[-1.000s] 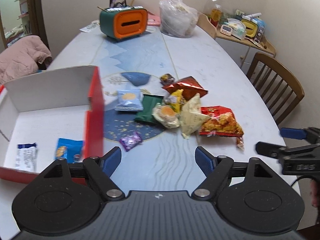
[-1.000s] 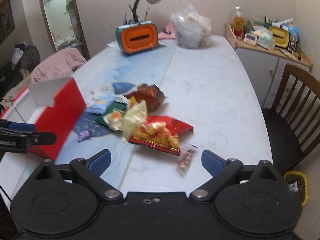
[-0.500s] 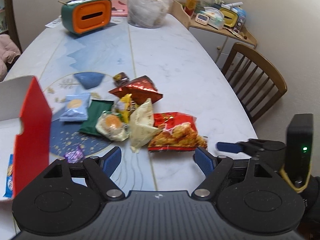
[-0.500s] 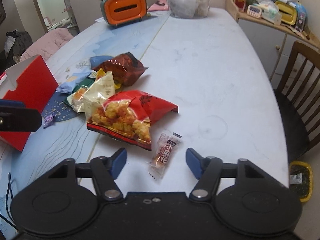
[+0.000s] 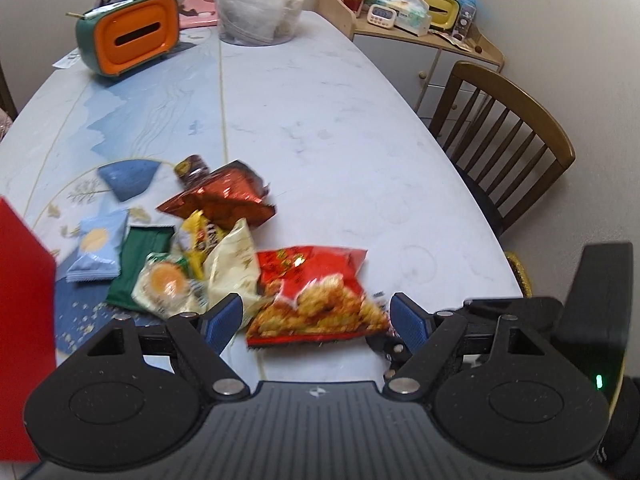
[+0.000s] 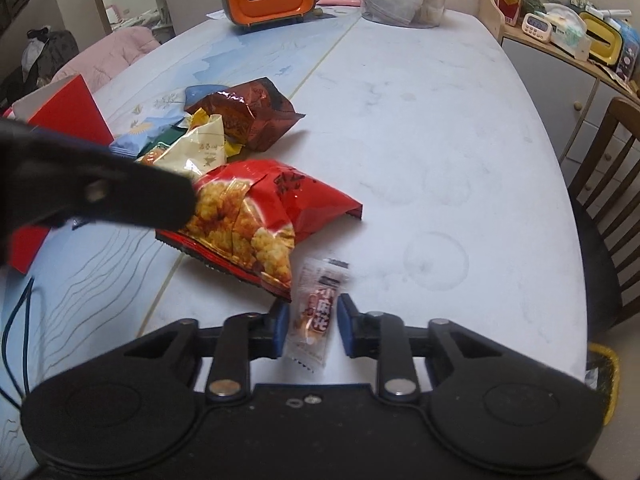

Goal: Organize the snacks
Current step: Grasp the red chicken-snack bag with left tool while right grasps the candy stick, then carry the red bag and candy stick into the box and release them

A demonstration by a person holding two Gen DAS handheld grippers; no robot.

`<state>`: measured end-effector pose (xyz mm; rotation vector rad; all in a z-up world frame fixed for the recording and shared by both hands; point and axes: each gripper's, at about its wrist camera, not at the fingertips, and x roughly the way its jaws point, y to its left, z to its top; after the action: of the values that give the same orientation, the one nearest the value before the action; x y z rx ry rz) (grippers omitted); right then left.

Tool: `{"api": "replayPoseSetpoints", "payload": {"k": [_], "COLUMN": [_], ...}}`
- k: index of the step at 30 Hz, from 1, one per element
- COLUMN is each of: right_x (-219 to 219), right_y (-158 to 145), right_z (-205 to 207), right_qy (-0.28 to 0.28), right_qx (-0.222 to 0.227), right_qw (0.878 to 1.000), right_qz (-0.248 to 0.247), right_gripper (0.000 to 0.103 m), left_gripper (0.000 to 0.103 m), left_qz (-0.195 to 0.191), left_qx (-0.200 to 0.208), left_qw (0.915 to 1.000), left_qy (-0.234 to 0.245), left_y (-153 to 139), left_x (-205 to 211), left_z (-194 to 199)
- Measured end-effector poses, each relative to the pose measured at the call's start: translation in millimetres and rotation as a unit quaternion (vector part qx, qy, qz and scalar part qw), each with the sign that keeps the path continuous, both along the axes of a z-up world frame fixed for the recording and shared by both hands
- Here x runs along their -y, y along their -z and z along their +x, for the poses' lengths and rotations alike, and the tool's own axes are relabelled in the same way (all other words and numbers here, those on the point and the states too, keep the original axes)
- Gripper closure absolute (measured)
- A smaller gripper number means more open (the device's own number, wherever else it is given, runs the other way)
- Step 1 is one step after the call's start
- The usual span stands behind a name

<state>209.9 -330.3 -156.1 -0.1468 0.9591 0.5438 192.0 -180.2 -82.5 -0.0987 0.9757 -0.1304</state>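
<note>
Two blue fingertips of the right gripper point(image 6: 311, 330) sit on either side of the small clear candy packet point(image 6: 316, 312), close but with a little gap each side, so it is not squeezed yet. The packet lies flat on the table point(image 6: 440, 140), its long side pointing away from the gripper. It is just right of the big red snack bag point(image 6: 256, 216). The left gripper point(image 5: 316, 320) is spread wide and holds nothing, over that red bag. The right one is nearer.
</note>
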Motion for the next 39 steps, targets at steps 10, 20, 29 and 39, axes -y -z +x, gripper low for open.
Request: {"api": "replayPoseSetpoints", "payload": {"k": [10,20,29,39], "right_x": [14.1,18.6,24.3,46.0], "right_y": [1.1,0.4,-4.1,-31.5], "right_z": [4.8,4.0,0.6,-9.7], "right_qy": [-0.004,-0.003,0.019,0.059], "right_qx": [-0.007,-0.01,-0.01,-0.011], "right_qw": [1.0,1.0,0.999,0.996], "right_qz": [0.018,0.028,0.039,0.072], "right_gripper": [0.087,0.087,0.088,0.088], "left_gripper": [0.022,0.023,0.04,0.041], "left_qz": [0.013,0.019,0.005,-0.033], "left_qx": [-0.055,-0.099,-0.089,-0.067], "left_qw": [0.9984,0.9947,0.9955,0.9966], "left_qy": [0.0,-0.02,-0.034,-0.036], "left_y": [27.5,48.8,42.6,18.3], "left_x": [16.6,17.9,12.6,-1.3], "left_z": [44.2,59.2,50.0,23.4]}}
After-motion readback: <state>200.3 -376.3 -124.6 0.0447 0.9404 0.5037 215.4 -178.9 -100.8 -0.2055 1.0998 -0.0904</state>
